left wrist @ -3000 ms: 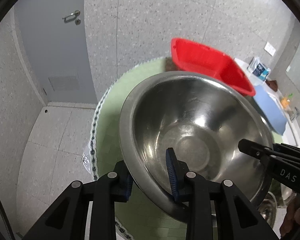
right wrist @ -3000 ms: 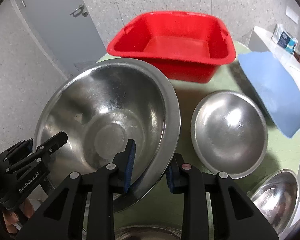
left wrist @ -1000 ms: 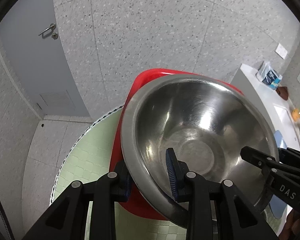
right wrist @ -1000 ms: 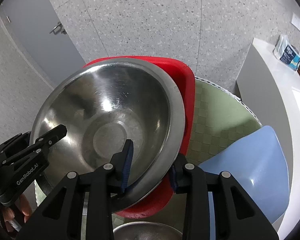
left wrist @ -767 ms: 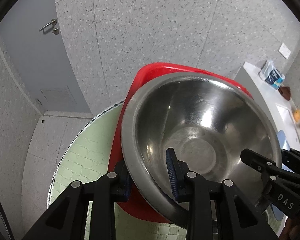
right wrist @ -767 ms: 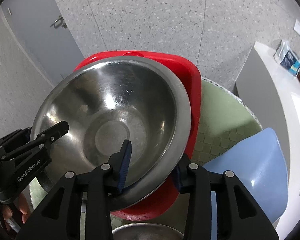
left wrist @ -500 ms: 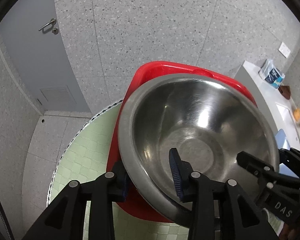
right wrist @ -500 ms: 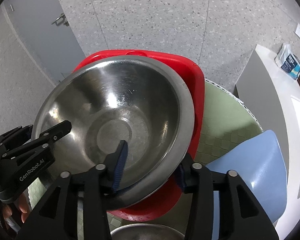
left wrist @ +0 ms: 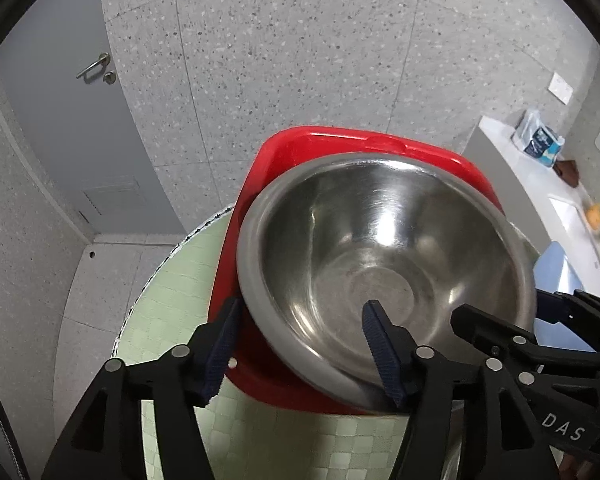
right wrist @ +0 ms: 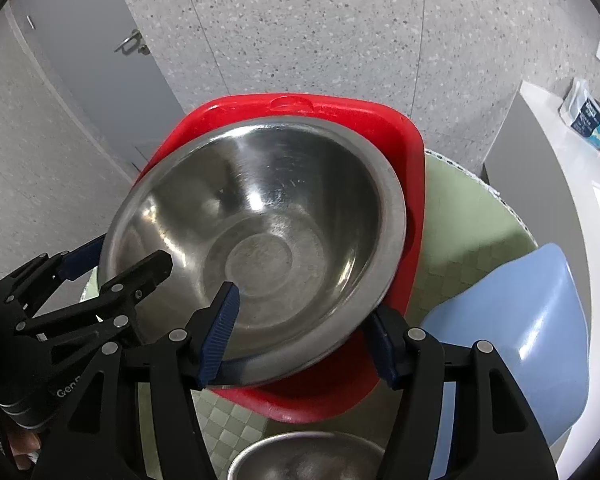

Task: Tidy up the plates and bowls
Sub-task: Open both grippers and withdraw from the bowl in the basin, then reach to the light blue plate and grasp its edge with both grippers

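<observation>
Now the big steel bowl point(left wrist: 384, 272) sits inside the red basin point(left wrist: 340, 142), which stands on the green table point(left wrist: 172, 304), and it fills the basin almost wall to wall, so it leans a little on the near side. The left hand-held gripper point(left wrist: 300, 344) has just been opening: its 2 jaws stand spread on both sides of the near rim, and the blue pads point(left wrist: 380, 344) do not press the metal. The right hand-held gripper point(right wrist: 296, 340) has just been opening as well, with the rim between its jaws but free. I think 2 grippers were used because the bowl is wide and slippery, and both let go because the basin now carries it. A smaller steel bowl point(right wrist: 300, 456) waits at the table's near edge, and a blue plate point(right wrist: 532, 340) lies just beside the basin, so the sorting is likely not finished
</observation>
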Motion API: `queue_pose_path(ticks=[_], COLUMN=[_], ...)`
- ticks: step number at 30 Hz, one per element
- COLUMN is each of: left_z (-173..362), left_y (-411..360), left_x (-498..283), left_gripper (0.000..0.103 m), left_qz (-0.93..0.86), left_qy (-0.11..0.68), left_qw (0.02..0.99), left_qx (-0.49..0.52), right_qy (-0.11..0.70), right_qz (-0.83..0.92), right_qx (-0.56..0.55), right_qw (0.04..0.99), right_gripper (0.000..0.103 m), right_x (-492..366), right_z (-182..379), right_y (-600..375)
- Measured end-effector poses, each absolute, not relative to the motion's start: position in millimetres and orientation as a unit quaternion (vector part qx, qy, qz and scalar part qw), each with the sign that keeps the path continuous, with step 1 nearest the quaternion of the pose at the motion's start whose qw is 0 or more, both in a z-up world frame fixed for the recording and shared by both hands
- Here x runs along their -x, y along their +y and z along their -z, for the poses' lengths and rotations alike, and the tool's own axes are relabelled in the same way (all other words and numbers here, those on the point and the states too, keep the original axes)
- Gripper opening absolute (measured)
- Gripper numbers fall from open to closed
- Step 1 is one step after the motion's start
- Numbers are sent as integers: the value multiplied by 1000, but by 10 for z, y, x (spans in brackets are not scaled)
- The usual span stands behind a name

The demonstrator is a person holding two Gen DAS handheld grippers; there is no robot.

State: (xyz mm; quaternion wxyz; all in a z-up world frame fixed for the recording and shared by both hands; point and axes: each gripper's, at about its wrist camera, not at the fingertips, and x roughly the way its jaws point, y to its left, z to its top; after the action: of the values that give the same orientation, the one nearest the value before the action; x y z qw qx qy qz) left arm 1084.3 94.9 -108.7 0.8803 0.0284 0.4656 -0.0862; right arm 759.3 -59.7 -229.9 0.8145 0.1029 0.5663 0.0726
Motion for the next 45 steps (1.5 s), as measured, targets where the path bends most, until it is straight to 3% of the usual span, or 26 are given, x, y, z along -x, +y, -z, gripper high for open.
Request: queue_pose_path(ticks=[4, 6, 9, 18, 32, 45], left_z=[1006, 958, 863, 487, 145, 117], left_y=[1039, 1084, 1157, 1393, 1297, 445], left_x=[-10697, -10597, -10387, -9633, -8584, -8363], left_gripper=[79, 82, 88, 97, 102, 102], left_qz=[79, 79, 83, 99, 152, 134], left_qy=[457, 449, 436, 391, 360, 368], left_qw=[886, 890, 896, 915, 921, 920], left_qx=[-22, -20, -13, -2, 2, 7], right_qy=[561, 556, 543, 505, 461, 454], right_qz=[-75, -76, -68, -49, -4, -7], right_qx=[-119, -126, -128, -146, -164, -164], right_qw=[816, 818, 827, 849, 872, 876], right_gripper=[62, 63, 74, 74, 79, 81], right_x=[-7486, -7408, -7268, -6775, -6003, -5915], right_z=[2236, 2187, 2085, 1699, 1224, 1287], right_y=[-622, -636, -652, -707, -1049, -1917])
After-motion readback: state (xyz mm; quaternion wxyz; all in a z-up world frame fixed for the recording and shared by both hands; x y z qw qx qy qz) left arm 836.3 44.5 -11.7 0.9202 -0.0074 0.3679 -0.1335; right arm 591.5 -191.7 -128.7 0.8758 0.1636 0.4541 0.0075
